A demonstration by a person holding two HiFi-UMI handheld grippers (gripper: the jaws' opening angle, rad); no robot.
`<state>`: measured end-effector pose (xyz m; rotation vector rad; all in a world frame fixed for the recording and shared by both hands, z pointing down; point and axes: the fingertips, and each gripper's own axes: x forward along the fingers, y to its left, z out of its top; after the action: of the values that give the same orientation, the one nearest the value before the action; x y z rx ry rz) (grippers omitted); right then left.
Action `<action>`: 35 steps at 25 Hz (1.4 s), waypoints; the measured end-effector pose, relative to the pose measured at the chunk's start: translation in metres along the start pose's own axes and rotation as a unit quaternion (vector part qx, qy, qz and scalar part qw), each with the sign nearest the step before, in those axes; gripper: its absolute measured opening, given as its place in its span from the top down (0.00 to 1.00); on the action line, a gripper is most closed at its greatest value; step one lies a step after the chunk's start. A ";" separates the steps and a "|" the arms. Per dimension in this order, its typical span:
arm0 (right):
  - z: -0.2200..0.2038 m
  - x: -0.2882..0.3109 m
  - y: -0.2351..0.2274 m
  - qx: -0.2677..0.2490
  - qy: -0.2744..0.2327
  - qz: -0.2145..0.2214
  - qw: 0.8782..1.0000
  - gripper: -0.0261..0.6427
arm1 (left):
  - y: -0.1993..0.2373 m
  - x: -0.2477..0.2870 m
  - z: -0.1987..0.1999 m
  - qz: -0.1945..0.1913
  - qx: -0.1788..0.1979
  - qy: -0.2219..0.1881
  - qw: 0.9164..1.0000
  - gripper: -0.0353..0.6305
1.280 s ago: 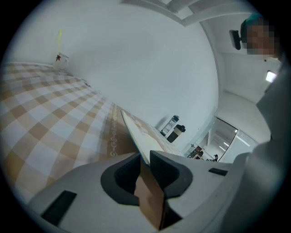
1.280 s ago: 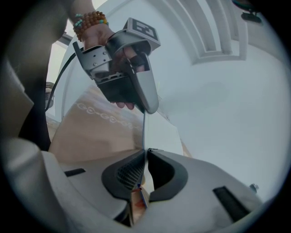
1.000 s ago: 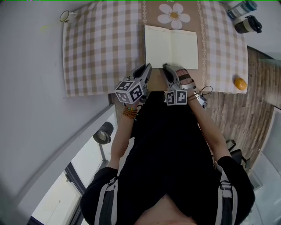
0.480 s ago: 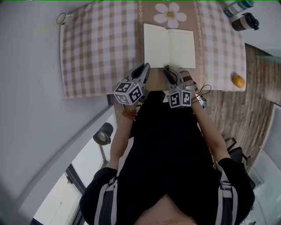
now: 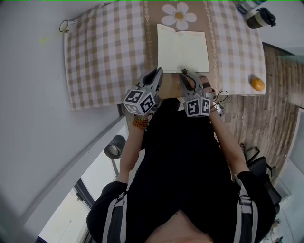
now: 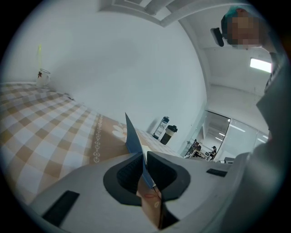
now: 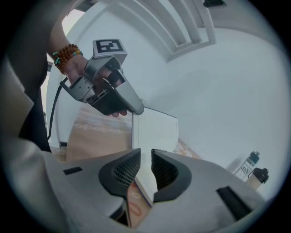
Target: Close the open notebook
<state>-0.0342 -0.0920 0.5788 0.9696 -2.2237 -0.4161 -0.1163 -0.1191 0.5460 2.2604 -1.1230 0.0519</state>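
The open notebook (image 5: 183, 47) lies on the checked tablecloth (image 5: 109, 57), cream pages up. My left gripper (image 5: 156, 72) is at its near left corner. In the left gripper view the thin blue cover (image 6: 132, 139) stands upright between the jaws of that gripper (image 6: 143, 157), which have just been closing and pinch it. My right gripper (image 5: 185, 72) is at the near edge of the right half. Its jaws have just been opening. In the right gripper view the block of pages (image 7: 157, 129) still sits gripped in that gripper (image 7: 146, 159), and the left gripper (image 7: 113, 95) shows beyond it.
Two bottles (image 5: 256, 14) stand at the table's far right corner, and an orange (image 5: 258, 84) lies near its right edge. A small cup (image 5: 64, 26) sits at the far left corner. A flower motif (image 5: 177, 16) lies beyond the notebook. Wooden floor shows right of the table.
Both grippers have lifted slightly at the notebook's near edge, and the right one has rolled. The notebook looks a little narrower across than before.
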 end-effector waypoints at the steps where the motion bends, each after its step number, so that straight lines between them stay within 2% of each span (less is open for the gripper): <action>1: 0.000 0.000 -0.003 0.004 0.001 -0.003 1.000 0.84 | -0.001 0.003 0.002 -0.003 0.001 0.000 1.000 0.88; 10: -0.003 -0.005 -0.035 0.048 0.016 -0.028 0.998 0.84 | -0.014 0.025 0.024 -0.033 0.010 0.014 0.999 0.89; 16: -0.006 -0.023 -0.031 0.046 -0.004 -0.045 0.998 0.84 | -0.034 0.017 0.013 -0.038 0.030 -0.002 0.999 0.90; 19: -0.005 -0.024 -0.038 0.054 -0.005 -0.055 0.997 0.84 | -0.037 0.022 0.015 -0.041 0.032 0.000 0.999 0.90; 21: -0.003 -0.027 -0.042 0.060 -0.008 -0.063 0.996 0.89 | -0.042 0.025 0.016 -0.045 0.039 0.003 0.998 0.90; 29: 0.010 -0.033 -0.049 0.063 -0.026 -0.074 0.995 0.89 | -0.058 0.035 0.018 -0.060 0.055 0.009 0.997 0.90; 35: 0.006 -0.027 -0.050 0.058 -0.030 -0.101 0.993 0.89 | -0.058 0.044 0.013 -0.083 0.072 0.006 0.994 0.90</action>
<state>0.0015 -0.1057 0.5357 1.2651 -2.2313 -0.4130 -0.0484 -0.1307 0.5185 2.4702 -0.9485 0.0808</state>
